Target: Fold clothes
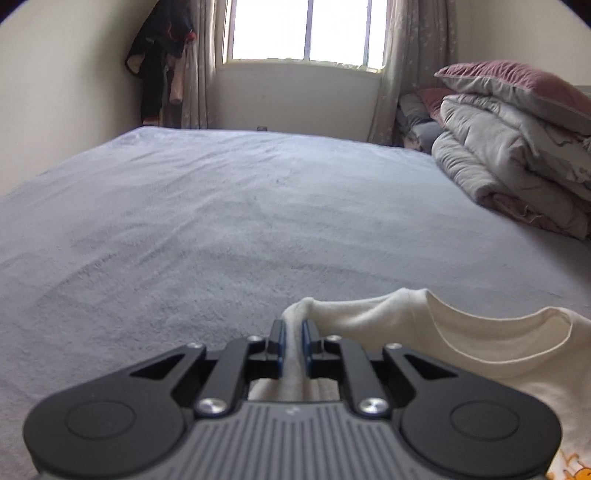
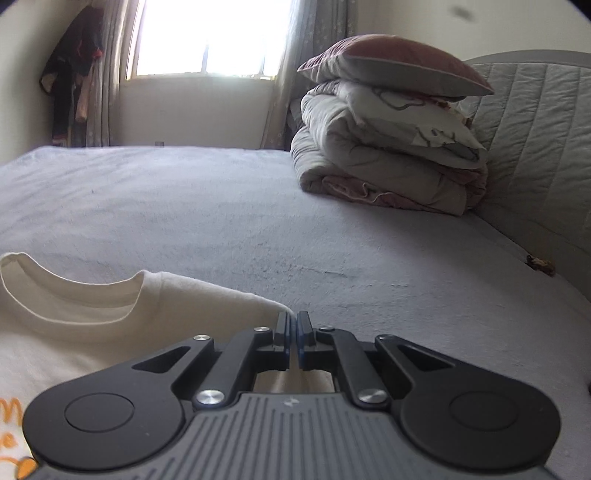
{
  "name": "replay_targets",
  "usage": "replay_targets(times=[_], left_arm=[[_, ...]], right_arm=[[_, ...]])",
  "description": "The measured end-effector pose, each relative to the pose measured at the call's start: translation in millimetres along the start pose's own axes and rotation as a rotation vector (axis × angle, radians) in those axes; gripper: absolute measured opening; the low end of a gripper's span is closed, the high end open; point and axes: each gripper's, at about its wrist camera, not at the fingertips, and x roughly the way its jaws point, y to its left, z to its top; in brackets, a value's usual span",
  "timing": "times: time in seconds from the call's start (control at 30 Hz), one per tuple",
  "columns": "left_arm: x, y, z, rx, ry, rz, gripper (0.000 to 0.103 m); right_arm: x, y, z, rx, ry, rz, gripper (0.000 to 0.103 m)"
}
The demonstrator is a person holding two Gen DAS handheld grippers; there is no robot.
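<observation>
Left gripper (image 1: 292,328): my jaws are clamped on a bunched shoulder edge of the cream shirt (image 1: 461,339)
Right gripper (image 2: 293,321): pinched tight on the shirt's other shoulder; thin fabric shows between the pads
Shirt: stretched between my two grippers, neckline open, low over the grey bed (image 1: 221,221); orange print at its lower edge
Bedding pile (image 2: 388,147): folded quilts and pillow, well apart, by the headboard (image 2: 535,147)

Bedroom interior. Bed (image 1: 221,221) with pale grey-blue fleecy cover fills near and middle ground. Far wall (image 1: 295,96) cream, bright overexposed window (image 1: 303,29) at centre, grey patterned curtains (image 1: 413,66) either side. Dark clothes hanging (image 1: 159,62) in far left corner. Folded grey quilts (image 2: 388,155) stacked at right, pink-grey pillow (image 2: 395,62) on top. Quilted grey headboard (image 2: 535,140) far right.
</observation>
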Motion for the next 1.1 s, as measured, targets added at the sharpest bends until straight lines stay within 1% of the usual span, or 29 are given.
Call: replay_targets(times=[0.17, 0.23, 0.3, 0.33, 0.37, 0.4, 0.43, 0.47, 0.5, 0.6, 0.67, 0.77, 0.83, 0.97, 1.07, 1.1], left_arm=[[22, -1, -12, -0.007, 0.053, 0.018, 0.011], [25, -2, -18, -0.011, 0.054, 0.023, 0.011], [23, -4, -21, 0.001, 0.048, 0.025, 0.014], [20, -5, -20, -0.001, 0.053, 0.018, 0.018], [16, -5, -20, -0.008, 0.062, 0.007, 0.028], [12, -5, -19, -0.016, 0.071, -0.003, 0.034], [5, -4, -19, -0.023, 0.079, -0.018, 0.047], [-3, -4, -19, -0.03, 0.085, -0.034, 0.056], [-11, -4, -19, -0.037, 0.092, -0.051, 0.058], [-39, -5, -22, -0.041, 0.104, -0.073, 0.069], [-61, -3, -25, -0.048, 0.111, -0.087, 0.082], [-100, 1, -33, -0.049, 0.134, -0.117, 0.088], [-125, 6, -43, -0.063, 0.161, -0.129, 0.09], [-170, 14, -67, -0.087, 0.195, -0.151, 0.093], [-195, 16, -91, -0.145, 0.237, -0.184, 0.094], [-202, 16, -100, -0.166, 0.251, -0.205, 0.094]], right_arm=[[18, 7, -8, -0.027, 0.052, 0.005, 0.005], [22, 9, -12, -0.04, 0.072, 0.009, 0.005], [22, 12, -14, -0.056, 0.085, 0.02, 0.006], [19, 13, -13, -0.066, 0.083, 0.022, 0.006], [15, 13, -12, -0.076, 0.077, 0.02, 0.008], [10, 12, -11, -0.08, 0.072, 0.015, 0.013], [4, 11, -10, -0.079, 0.07, 0.015, 0.016], [-3, 9, -9, -0.074, 0.072, 0.027, 0.024], [-9, 6, -8, -0.069, 0.073, 0.044, 0.031], [-34, 1, -7, -0.06, 0.066, 0.062, 0.036], [-51, -3, -9, -0.044, 0.063, 0.077, 0.039], [-79, -9, -14, -0.03, 0.055, 0.103, 0.043], [-99, -14, -19, -0.013, 0.055, 0.118, 0.045], [-138, -25, -33, 0.069, 0.092, 0.179, 0.05], [-165, -29, -55, 0.097, 0.111, 0.24, 0.056], [-173, -29, -64, 0.096, 0.121, 0.252, 0.056]])
